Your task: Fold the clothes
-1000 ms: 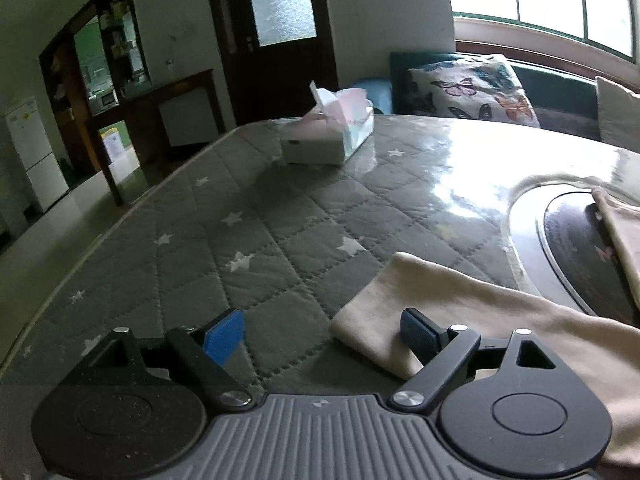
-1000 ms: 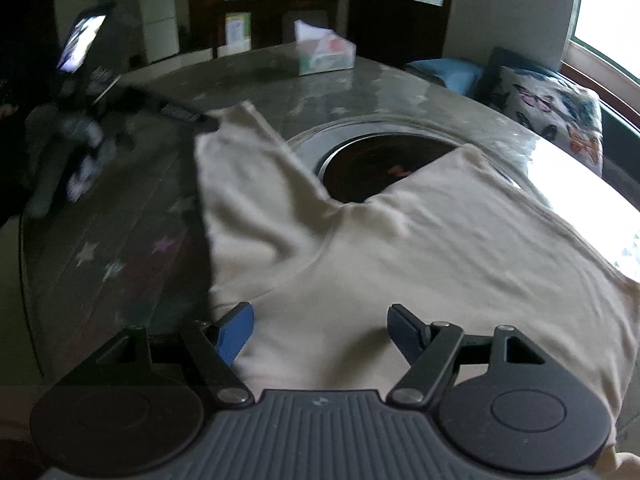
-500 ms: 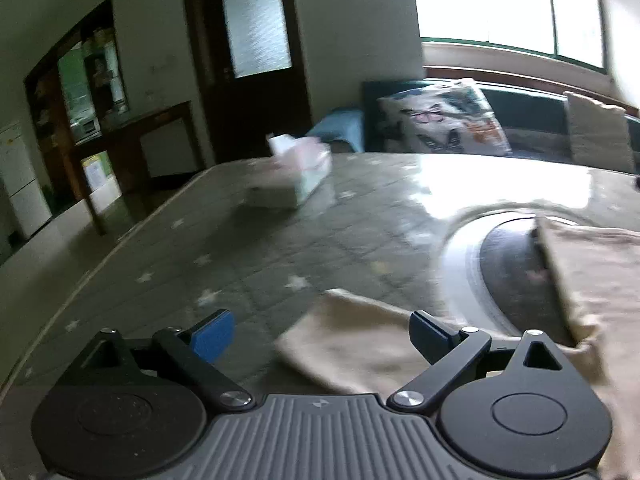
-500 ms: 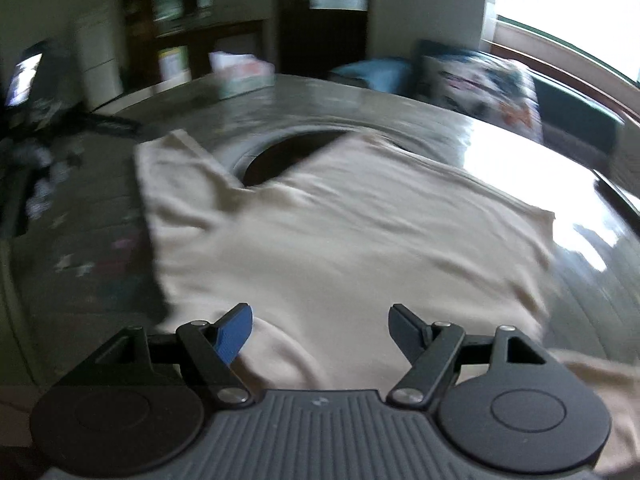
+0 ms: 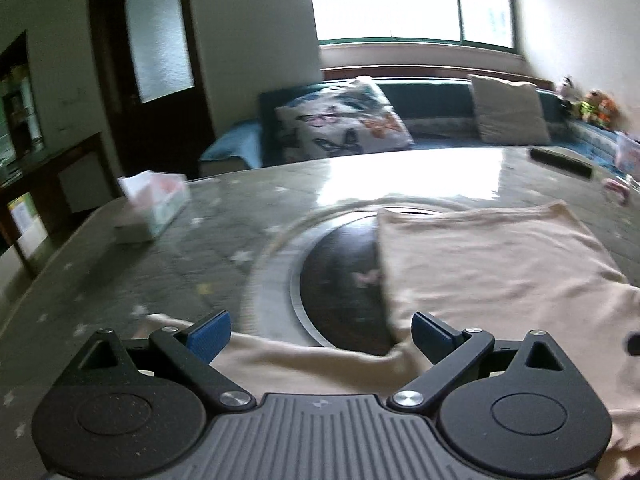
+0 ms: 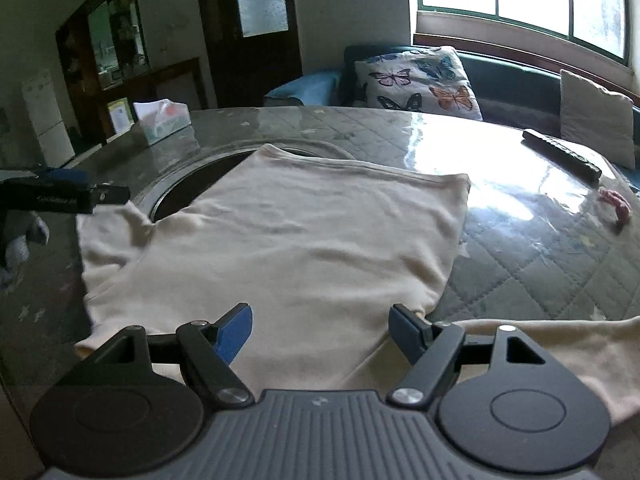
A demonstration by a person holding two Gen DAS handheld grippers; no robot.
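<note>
I see the cream shirt [image 6: 304,248] lying flat, hem toward upper right, both my grippers [image 6: 320,330] [image 5: 322,332] spread wide, holding nothing.

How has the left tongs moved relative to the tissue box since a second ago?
Yes. The left tongs swung right: the tissue box now sits far left in its view, and the shirt and round inset fill the middle.

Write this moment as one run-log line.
stage: fold not begun | shirt: spread flat on table | left gripper: open, empty | right gripper: open, empty
</note>
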